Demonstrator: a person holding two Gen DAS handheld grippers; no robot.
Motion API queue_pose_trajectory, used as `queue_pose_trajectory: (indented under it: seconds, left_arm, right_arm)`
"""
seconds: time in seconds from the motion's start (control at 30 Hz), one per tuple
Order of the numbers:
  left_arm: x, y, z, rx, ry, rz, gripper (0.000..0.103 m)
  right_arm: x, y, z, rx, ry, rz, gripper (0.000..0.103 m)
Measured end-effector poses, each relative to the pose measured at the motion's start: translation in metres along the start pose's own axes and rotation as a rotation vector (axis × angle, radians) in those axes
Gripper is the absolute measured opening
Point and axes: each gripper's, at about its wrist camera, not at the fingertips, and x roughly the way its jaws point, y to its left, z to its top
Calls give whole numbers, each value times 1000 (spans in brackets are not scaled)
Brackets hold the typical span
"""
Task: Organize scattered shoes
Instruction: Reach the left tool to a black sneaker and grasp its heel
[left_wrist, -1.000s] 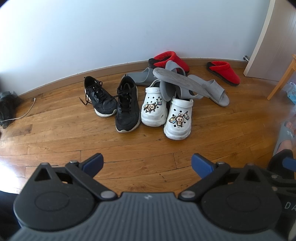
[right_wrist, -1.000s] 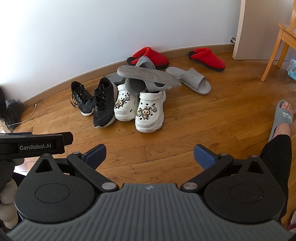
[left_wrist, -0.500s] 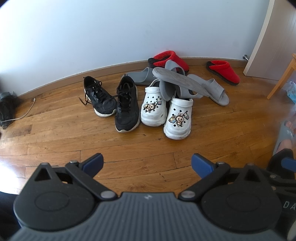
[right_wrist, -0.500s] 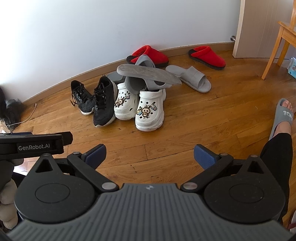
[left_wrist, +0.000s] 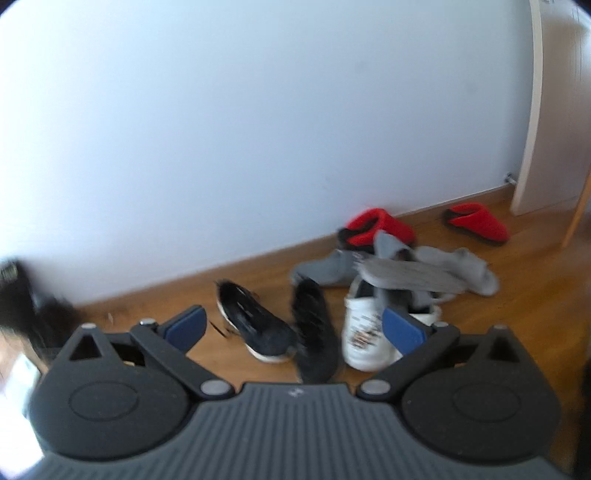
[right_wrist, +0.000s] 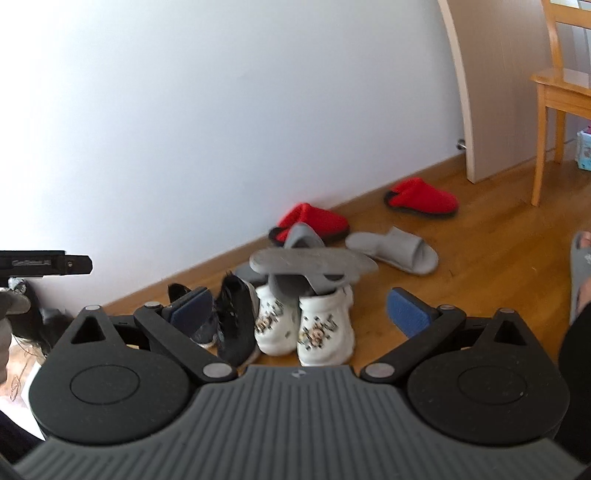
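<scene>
Shoes (right_wrist: 295, 295), heaped by the wall at 12 o'clock with one red slipper (right_wrist: 423, 197) apart at 1: both grippers (left_wrist: 291, 326) (right_wrist: 299, 308) held spread and empty; the topmost grey slide (right_wrist: 314, 264) is best lifted before pairs are aligned.

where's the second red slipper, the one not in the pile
In the right wrist view the lone red slipper lies on the wooden floor right of the pile, beside the white door panel, beyond the grey slide.
</scene>
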Motion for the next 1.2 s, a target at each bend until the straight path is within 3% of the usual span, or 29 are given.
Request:
queue_pose_trajectory:
  seconds: [0.2,0.37,0.47,0.53,0.67,0.83,0.93,1.03,1.13,1.17,1.2]
  left_arm:
    - [78,45,22,13,-5,40,102]
    - [143,81,39,9,-4,70,102]
    - [181,97,26,-200,79,41,102]
    - [222,107,24,-268,120,20,102]
    - [292,113,12,-339,177,19,102]
    - [359,113,-13,-393,256,-35,102]
    - [379,105,-25,-341,319,-67,102]
    - [389,126,-34,-388,405,-6,101]
    - [386,146,-57,-566,420,-96,75]
    - [380,150,-62,-589,406,-115,62]
    - [372,151,-66,-588,388,-118,57]
  right_arm:
    - [38,33,-3,-63,88,54,102]
    - [75,58,-19,-119,260,122,102]
    - [89,63,-30,-123,334,145,102]
    - [98,69,-37,-158,374,126,102]
    - [118,78,-49,-230,446,62,102]
    - [140,89,-58,-266,518,43,102]
    - [157,103,-67,-299,571,50,102]
    - [173,126,-78,-331,609,81,102]
    - [184,149,-85,-379,621,112,102]
    - [187,157,-86,-397,619,126,102]
    - [190,164,-86,-411,616,137,102]
